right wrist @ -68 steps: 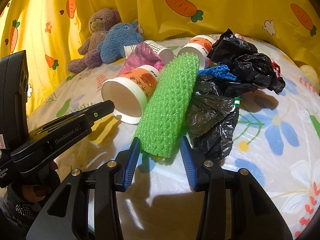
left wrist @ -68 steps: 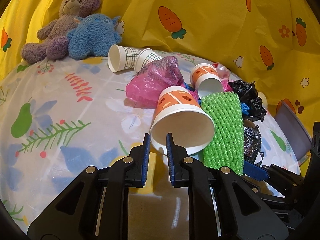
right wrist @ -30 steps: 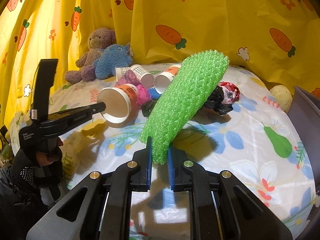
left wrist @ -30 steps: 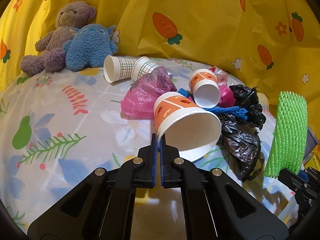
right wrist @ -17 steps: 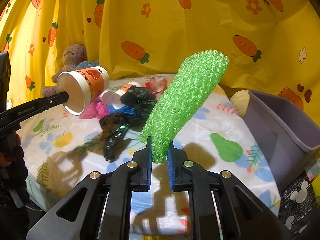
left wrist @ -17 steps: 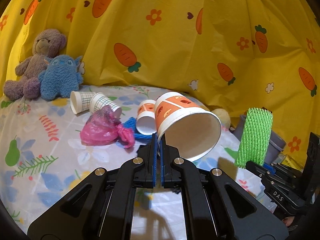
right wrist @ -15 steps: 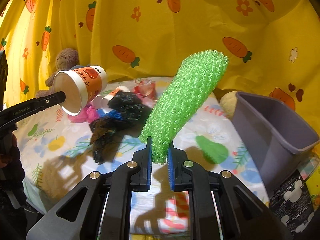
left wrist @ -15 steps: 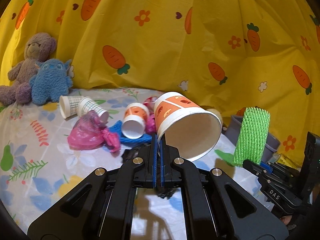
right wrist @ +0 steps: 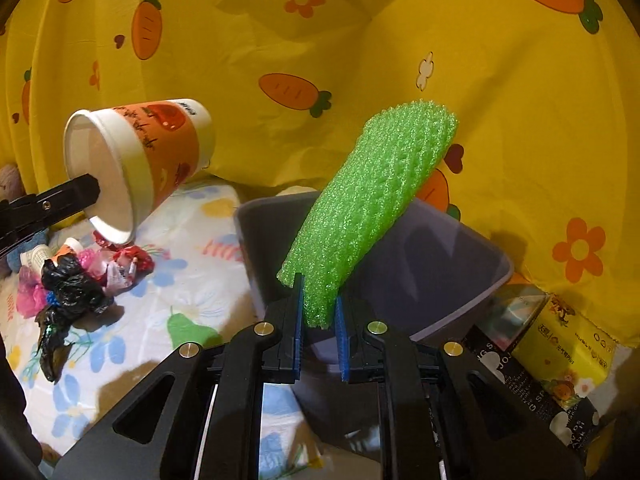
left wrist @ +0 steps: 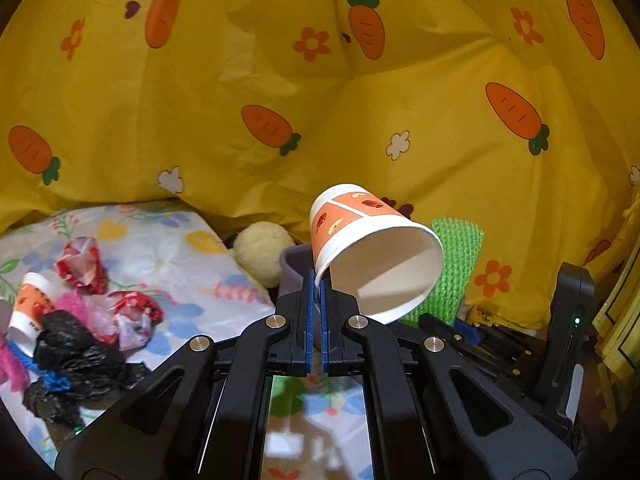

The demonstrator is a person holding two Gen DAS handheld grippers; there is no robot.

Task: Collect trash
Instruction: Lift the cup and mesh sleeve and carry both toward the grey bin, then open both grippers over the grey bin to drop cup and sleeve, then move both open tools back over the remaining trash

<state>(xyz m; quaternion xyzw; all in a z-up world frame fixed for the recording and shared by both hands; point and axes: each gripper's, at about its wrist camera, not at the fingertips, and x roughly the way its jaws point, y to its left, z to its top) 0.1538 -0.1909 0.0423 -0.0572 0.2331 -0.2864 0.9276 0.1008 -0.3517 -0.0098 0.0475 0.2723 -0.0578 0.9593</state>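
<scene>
Two grippers, each carrying one piece. The right gripper [right wrist: 319, 322] is clamped on the lower end of one green foam net [right wrist: 368, 204], which leans toward 1 o'clock over the one open grey bin [right wrist: 460, 268]. The left gripper [left wrist: 316, 312] pinches the rim of one orange-and-white paper cup [left wrist: 372, 248], mouth tilted toward 5 o'clock, just before the bin's edge. At 9 o'clock, crumpled bags and cups [right wrist: 72, 280] lie on the tablecloth [right wrist: 184, 300]. The yellow box [right wrist: 560, 344] bears "Plus".
</scene>
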